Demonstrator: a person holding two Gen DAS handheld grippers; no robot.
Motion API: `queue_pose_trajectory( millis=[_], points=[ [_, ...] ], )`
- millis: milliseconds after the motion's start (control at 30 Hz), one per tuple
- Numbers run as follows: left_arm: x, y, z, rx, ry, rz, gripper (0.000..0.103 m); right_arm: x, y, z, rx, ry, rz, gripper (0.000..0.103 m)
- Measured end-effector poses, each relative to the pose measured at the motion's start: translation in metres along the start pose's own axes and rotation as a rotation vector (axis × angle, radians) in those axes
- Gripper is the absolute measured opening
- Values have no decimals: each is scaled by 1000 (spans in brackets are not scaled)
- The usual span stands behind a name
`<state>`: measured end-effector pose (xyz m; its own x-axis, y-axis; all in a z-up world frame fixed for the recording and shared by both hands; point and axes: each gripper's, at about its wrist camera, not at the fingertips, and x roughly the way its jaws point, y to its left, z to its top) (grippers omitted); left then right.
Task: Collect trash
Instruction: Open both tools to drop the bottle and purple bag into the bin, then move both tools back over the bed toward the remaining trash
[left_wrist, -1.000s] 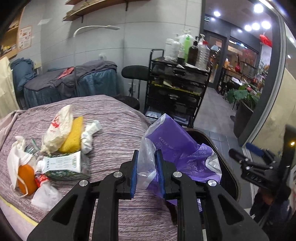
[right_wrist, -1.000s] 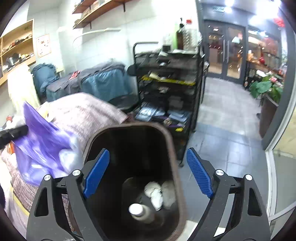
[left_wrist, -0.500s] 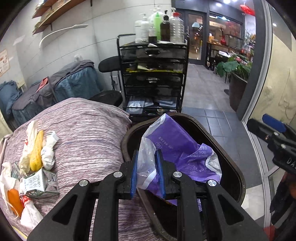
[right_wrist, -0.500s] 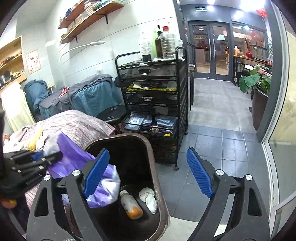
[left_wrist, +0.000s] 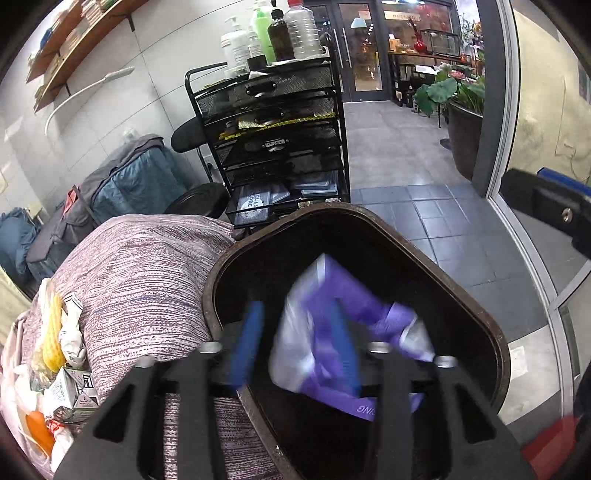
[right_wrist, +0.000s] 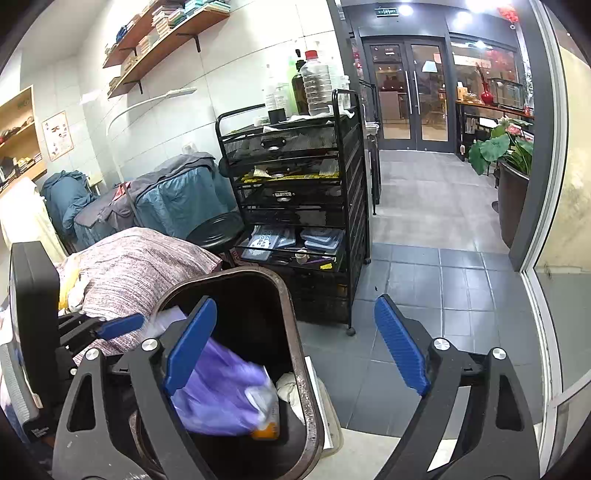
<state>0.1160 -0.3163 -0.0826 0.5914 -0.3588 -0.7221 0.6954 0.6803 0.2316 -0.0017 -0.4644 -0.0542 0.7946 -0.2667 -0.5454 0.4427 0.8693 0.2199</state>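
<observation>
The purple and clear plastic bag (left_wrist: 332, 332) is loose and blurred inside the dark brown trash bin (left_wrist: 476, 314). My left gripper (left_wrist: 295, 343) is open above the bin's near rim, its blue pads apart on either side of the bag. In the right wrist view the bag (right_wrist: 221, 395) lies in the bin (right_wrist: 295, 350) over an orange bottle and a white wad. My right gripper (right_wrist: 295, 347) is wide open and empty above the bin's right rim. More trash (left_wrist: 55, 354) lies on the purple-striped bed cover (left_wrist: 147, 280) at the left.
A black mesh drawer cart (right_wrist: 299, 206) with bottles on top stands just behind the bin, with a black stool (right_wrist: 218, 232) beside it. Grey tiled floor (right_wrist: 424, 229) runs to glass doors. A potted plant (right_wrist: 513, 177) stands at the right by the glass wall.
My left gripper has opened and let go of the purple bag, which has dropped into the bin. Both grippers have moved further over the bin.
</observation>
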Motion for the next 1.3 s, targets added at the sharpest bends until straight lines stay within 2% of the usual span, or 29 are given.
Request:
queue_pose_trajectory(
  millis=[33, 133, 200, 300, 400, 600, 767, 1033, 1300],
  points=[
    [0, 0, 0, -1, -3, 1, 62, 0, 0, 1, 1, -3, -2, 90],
    [-4, 0, 1, -2, -21, 5, 74, -2, -1, 2, 11, -17, -5, 91],
    [-8, 1, 2, -6, -38, 10, 81, -4, -3, 3, 25, -29, -6, 92],
    [-19, 6, 3, -29, -72, -2, 85, -8, -3, 4, 33, -47, -1, 93],
    [-32, 15, 4, -63, -103, -6, 87, -13, -2, 5, 36, -68, 19, 93],
    [-68, 34, -4, -133, -183, 30, 91, -21, 10, 7, 22, -116, 94, 94],
    [-98, 50, -18, -177, -242, 64, 94, -21, 29, 7, -15, -122, 153, 94],
    [-127, 84, -42, -251, -277, 139, 96, -18, 69, 3, -70, -106, 258, 94],
    [-146, 126, -75, -353, -269, 216, 96, -10, 118, 0, -140, -69, 366, 94]
  ],
)
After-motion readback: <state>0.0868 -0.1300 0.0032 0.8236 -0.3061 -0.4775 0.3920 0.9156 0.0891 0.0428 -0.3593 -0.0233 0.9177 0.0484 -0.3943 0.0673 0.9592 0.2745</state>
